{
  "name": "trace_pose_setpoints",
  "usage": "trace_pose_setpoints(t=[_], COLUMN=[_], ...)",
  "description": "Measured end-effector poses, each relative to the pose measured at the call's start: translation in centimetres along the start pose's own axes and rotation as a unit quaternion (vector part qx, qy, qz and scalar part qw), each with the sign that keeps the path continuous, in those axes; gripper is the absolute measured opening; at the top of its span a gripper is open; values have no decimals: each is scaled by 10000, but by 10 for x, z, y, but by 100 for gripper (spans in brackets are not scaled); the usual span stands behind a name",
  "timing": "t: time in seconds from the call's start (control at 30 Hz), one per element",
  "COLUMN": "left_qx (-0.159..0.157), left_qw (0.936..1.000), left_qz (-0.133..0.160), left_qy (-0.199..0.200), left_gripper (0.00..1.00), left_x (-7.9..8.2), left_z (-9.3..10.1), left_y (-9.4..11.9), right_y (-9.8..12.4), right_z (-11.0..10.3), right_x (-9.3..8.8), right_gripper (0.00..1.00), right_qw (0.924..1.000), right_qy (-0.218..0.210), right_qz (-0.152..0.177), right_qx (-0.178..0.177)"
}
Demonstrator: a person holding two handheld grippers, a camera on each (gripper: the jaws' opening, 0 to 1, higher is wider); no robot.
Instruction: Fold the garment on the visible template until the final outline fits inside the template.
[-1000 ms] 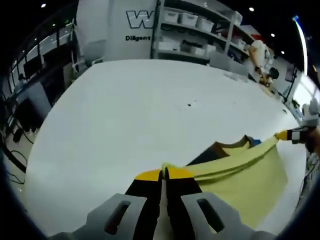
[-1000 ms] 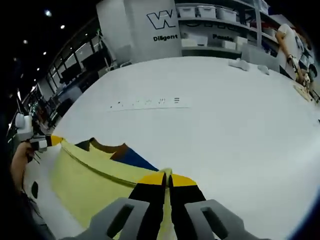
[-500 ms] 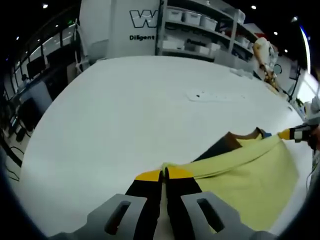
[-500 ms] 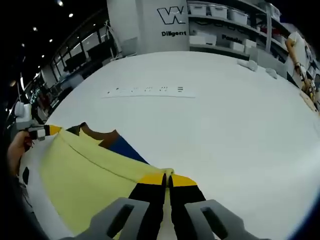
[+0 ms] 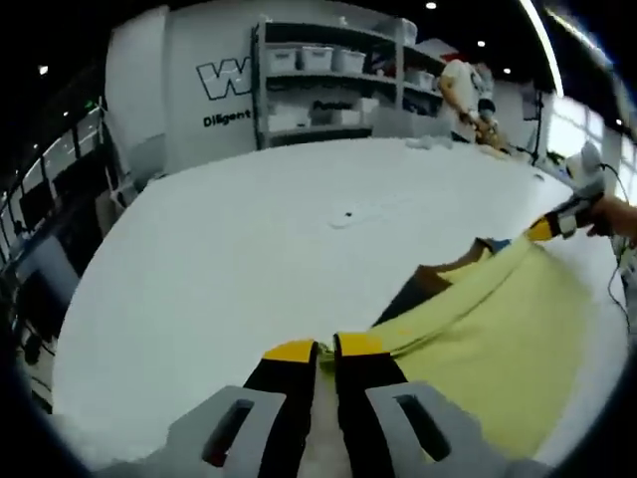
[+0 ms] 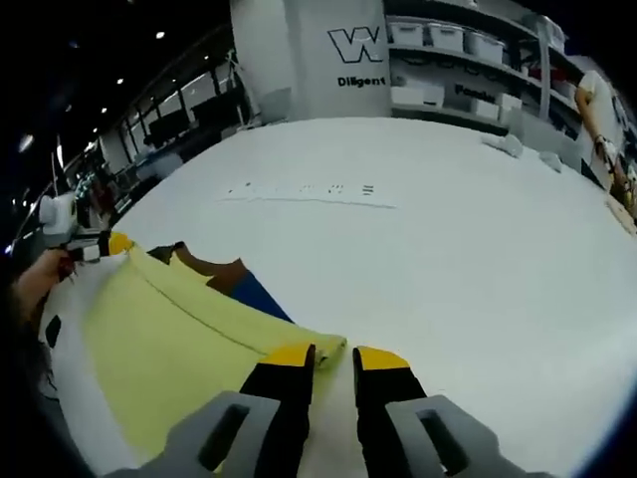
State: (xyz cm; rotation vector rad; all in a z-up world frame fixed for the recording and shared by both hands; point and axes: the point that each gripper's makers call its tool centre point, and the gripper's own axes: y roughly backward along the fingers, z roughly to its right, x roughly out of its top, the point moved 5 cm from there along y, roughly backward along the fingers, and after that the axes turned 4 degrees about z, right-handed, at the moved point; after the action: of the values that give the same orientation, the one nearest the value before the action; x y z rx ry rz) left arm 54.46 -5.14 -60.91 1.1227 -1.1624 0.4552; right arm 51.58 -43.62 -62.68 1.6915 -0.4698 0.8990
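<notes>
A yellow garment lies folded over on the white table, with brown and blue parts showing past its folded edge. My left gripper stands open by a narrow gap at the near corner of the fold, the cloth edge just off its tips. In the right gripper view the same garment spreads to the left. My right gripper is open, with the cloth corner beside its left finger. The other gripper sits at the far corner in each view: the right gripper and the left gripper.
A strip of small dark marks lies on the table beyond the garment. Shelves with bins and a white pillar with a logo stand behind the table. A person works at the far right.
Both grippers were shut on the fold's corners and have now opened. The folded edge has been laid down on the table. Both cameras shifted a little.
</notes>
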Motion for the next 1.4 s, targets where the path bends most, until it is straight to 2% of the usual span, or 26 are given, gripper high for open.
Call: trace_pose_setpoints(t=[0.03,0.07,0.1,0.13,0.2,0.23,0.3,0.4,0.47,0.57,0.6,0.77,0.87,0.9,1.1,1.2,1.27,1.4], left_qx=[-81,-232,-249,-385,-586,-725,-829,-757,-710,-569,-375,-195,27,196,574,564,503,355], left_qw=[10000,9995,9989,9964,9927,9897,9867,9810,9826,9852,9887,9925,9972,9981,9963,9960,9960,9953], left_qz=[9,21,18,3,-95,-168,-287,-489,-518,-536,-582,-561,-458,-464,-485,-534,-549,-401], left_qy=[-27,-230,-400,-754,-1049,-1219,-1368,-1718,-1638,-1528,-1327,-1066,-594,-344,413,433,501,807], left_gripper=[16,21,25,28,34,36,37,37,37,37,38,38,38,38,38,38,39,42], left_x=[1,3,4,4,2,0,-4,-9,-10,-10,-12,-13,-10,-9,-10,-10,-10,-4], left_z=[0,1,0,1,5,7,7,1,0,-3,-6,-8,-9,-12,-21,-23,-21,-16], left_y=[1,3,5,7,9,10,11,9,6,1,-2,-12,-16,-17,-18,-14,-10,0], right_y=[1,2,4,5,7,8,10,10,10,5,2,-8,-12,-14,-16,-14,-11,-3], right_z=[0,-1,-3,-3,-4,-7,-13,-16,-16,-16,-16,-11,-10,-7,0,0,-2,-6], right_x=[1,2,3,4,5,5,5,4,1,-3,-5,-3,4,7,15,15,14,15], right_gripper=[15,16,18,19,23,26,30,32,32,32,32,29,29,27,27,27,27,31], right_qw=[10000,9998,9993,9986,9963,9937,9910,9856,9823,9837,9847,9868,9918,9953,9994,9983,9978,9964], right_qy=[44,147,306,486,822,1076,1249,1603,1809,1735,1683,1590,1270,968,-7,-438,-551,-720], right_qz=[9,23,18,8,-17,-3,0,-80,-181,-223,-236,-225,-44,8,283,340,365,437], right_qx=[41,118,193,229,262,325,476,532,449,417,381,210,131,37,-201,-161,-81,26])
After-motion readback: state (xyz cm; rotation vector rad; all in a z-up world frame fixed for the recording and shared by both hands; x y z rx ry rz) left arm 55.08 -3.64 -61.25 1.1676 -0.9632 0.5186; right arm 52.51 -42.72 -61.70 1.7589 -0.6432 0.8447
